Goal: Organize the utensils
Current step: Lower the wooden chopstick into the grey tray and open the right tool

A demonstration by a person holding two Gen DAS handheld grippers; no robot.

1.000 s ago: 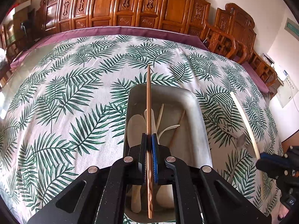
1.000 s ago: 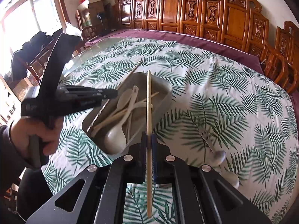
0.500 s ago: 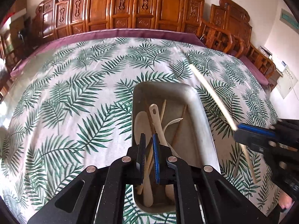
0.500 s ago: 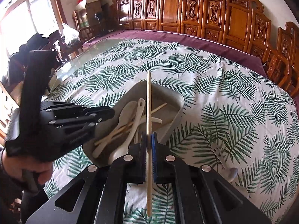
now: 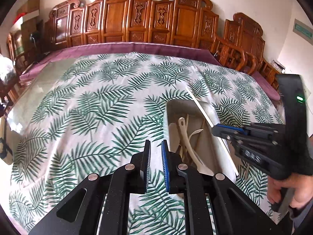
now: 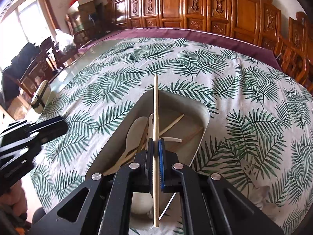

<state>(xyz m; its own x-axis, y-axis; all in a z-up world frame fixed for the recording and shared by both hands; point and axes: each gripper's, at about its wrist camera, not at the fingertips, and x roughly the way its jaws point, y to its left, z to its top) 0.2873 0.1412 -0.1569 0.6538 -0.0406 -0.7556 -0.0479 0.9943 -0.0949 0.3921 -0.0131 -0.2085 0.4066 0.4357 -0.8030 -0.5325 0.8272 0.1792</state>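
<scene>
My right gripper (image 6: 156, 146) is clamped on a pale chopstick (image 6: 156, 105) above the grey tray (image 6: 203, 115) of utensils; my left gripper (image 5: 156, 150), slightly parted, holds nothing, left of the tray.

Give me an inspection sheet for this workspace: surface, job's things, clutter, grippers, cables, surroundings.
Surface: table under a leaf-print cloth, purple edge at the far side.
Job's things: grey tray holding pale spoons and sticks; a chopstick held above it; a fork and another pale utensil on the cloth right of the tray.
Clutter: a small device near the table's left edge.
Grippers: right gripper shut on the chopstick over the tray; left gripper open, empty, left of the tray.
Cables: nothing seen.
Surroundings: carved wooden chairs along the wall; boxes and a window at left.
</scene>
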